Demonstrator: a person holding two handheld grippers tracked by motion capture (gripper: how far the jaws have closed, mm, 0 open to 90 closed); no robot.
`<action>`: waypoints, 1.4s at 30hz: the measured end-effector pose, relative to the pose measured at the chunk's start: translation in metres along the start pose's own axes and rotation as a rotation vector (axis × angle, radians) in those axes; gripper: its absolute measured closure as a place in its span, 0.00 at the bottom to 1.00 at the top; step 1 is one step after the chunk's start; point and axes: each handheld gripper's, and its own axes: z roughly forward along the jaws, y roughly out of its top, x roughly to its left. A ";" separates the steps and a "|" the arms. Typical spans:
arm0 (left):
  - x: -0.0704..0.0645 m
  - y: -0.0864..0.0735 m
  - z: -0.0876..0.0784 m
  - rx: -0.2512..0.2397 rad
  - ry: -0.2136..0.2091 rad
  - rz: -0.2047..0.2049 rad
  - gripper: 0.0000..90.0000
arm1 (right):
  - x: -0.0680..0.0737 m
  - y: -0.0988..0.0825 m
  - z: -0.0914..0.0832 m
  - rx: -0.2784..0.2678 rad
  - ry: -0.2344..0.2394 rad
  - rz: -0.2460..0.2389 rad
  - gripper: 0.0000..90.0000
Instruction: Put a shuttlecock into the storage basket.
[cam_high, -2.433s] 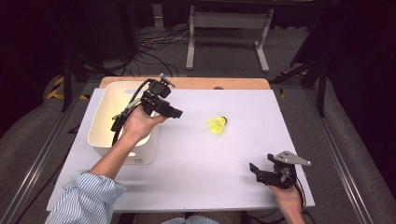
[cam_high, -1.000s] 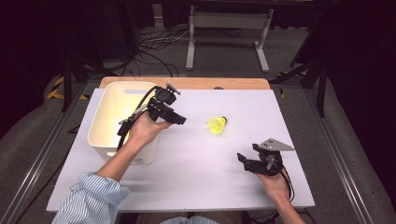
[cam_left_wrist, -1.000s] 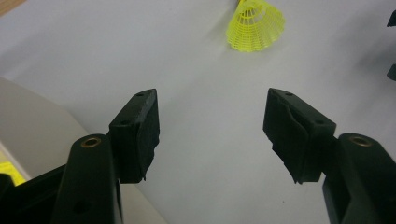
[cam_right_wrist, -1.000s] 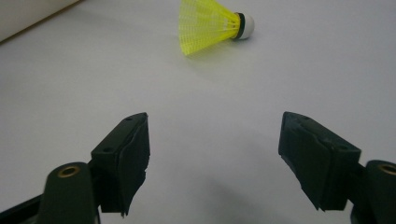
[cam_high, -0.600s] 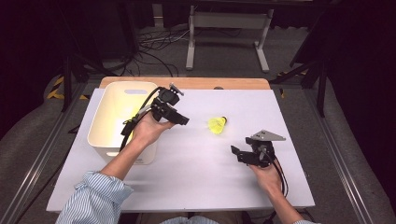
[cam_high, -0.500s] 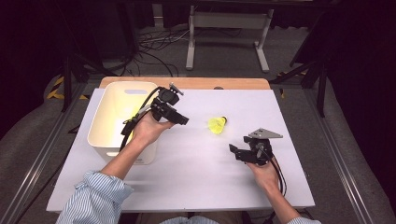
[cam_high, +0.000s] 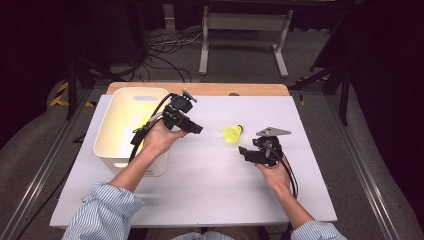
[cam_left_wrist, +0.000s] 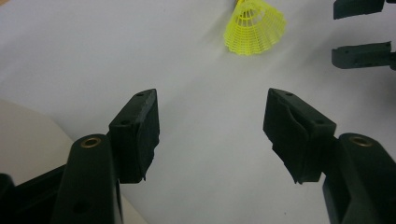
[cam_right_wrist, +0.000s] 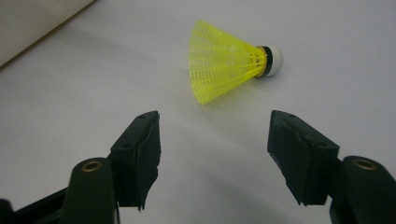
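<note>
Shuttlecock (cam_right_wrist: 231, 60) just ahead of right tongs (cam_right_wrist: 215, 156), closing, nothing gripped; probably untouched.

Dark room w/ grey carpet floor (cam_high: 240, 60); black cables (cam_high: 165, 50) & a white metal stand frame (cam_high: 242, 30) lie behind the wood-edged, white-topped desk (cam_high: 210, 190). Metal rails (cam_high: 30, 175) run alongside both desk sides.

Yellow mesh shuttlecock (cam_right_wrist: 224, 62), white cork tip, lying sideways on table mid-centre.
</note>
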 end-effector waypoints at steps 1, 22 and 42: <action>0.000 0.000 0.000 0.000 0.000 0.000 0.41 | 0.000 0.000 0.000 0.000 0.000 0.000 0.41; 0.002 -0.001 0.001 -0.007 -0.018 -0.011 0.40 | 0.002 0.036 0.042 0.133 -0.089 0.025 0.60; 0.002 -0.001 0.001 -0.003 -0.026 -0.007 0.41 | 0.001 0.041 0.062 0.200 -0.154 0.035 0.76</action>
